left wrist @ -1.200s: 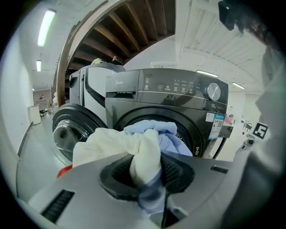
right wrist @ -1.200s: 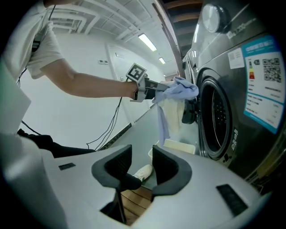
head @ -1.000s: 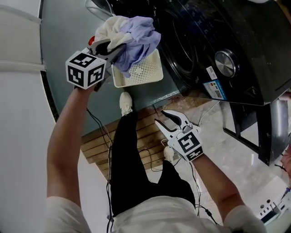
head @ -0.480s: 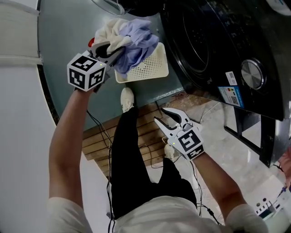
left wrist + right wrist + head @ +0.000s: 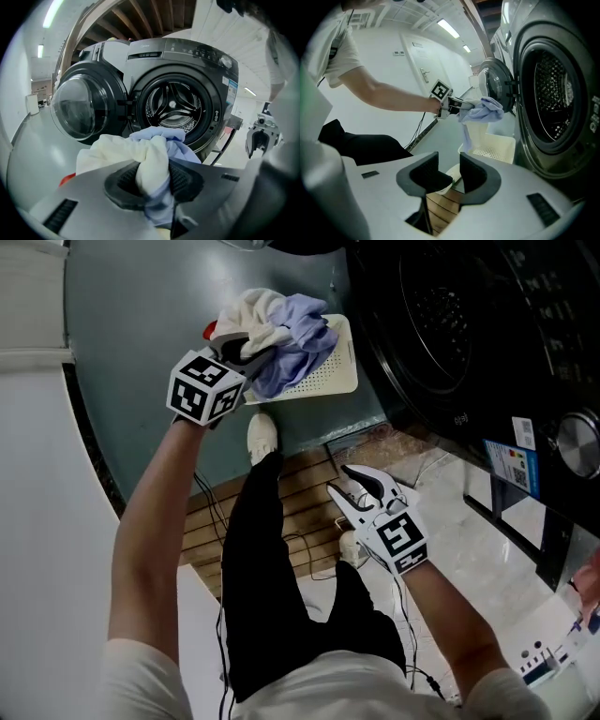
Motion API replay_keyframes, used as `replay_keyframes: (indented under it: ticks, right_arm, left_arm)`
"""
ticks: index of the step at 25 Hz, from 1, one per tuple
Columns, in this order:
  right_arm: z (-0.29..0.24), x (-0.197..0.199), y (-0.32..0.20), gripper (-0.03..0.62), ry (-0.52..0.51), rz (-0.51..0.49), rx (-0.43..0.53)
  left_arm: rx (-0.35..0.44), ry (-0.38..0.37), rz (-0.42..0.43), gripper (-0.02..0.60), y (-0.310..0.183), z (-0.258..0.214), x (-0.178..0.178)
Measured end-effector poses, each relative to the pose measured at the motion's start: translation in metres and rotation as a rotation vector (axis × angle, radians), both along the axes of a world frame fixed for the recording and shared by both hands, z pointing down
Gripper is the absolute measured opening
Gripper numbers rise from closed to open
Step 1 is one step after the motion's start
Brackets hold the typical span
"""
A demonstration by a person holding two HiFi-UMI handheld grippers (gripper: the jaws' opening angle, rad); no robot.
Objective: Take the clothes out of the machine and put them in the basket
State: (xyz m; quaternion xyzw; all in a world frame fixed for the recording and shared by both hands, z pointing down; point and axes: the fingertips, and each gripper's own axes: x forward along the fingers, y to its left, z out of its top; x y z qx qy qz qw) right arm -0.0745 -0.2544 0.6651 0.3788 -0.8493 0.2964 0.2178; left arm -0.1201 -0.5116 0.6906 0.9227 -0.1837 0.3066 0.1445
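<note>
**A:** Which step is this?

**B:** Carry-over, I'd say. The left gripper (image 5: 253, 348) has its fingers clamped on the clothes (image 5: 286, 324), hanging over the basket (image 5: 343, 367) by the machine (image 5: 450, 334). The right gripper (image 5: 342, 480) is slightly parted and empty. Next up: lower, let go.

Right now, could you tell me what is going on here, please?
A person is unloading the washing machine with two handheld grippers. The left gripper is clamped on a bundle of cream and blue clothes above the white basket. The right gripper is open and empty.
</note>
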Motion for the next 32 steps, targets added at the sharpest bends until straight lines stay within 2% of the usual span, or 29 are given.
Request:
replay_keyframes:
  ticks: [15, 21, 26, 32]
  right_arm:
    - [0.053, -0.002, -0.030, 0.149, 0.013, 0.017, -0.054]
    - [0.062, 0.004, -0.040, 0.149, 0.021, 0.030, -0.057]
    - [0.065, 0.007, -0.040, 0.149, 0.022, 0.027, -0.051]
    - [0.063, 0.005, -0.036, 0.149, 0.019, 0.019, -0.039]
  left_arm:
    - [-0.117, -0.108, 0.039, 0.126, -0.013, 0.147, 0.006]
    - [-0.137, -0.139, 0.034, 0.141, -0.016, 0.180, 0.010]
    - [-0.138, -0.187, -0.008, 0.224, -0.019, 0.204, 0.011]
    - [-0.139, -0.176, -0.003, 0.207, -0.009, 0.202, 0.016]
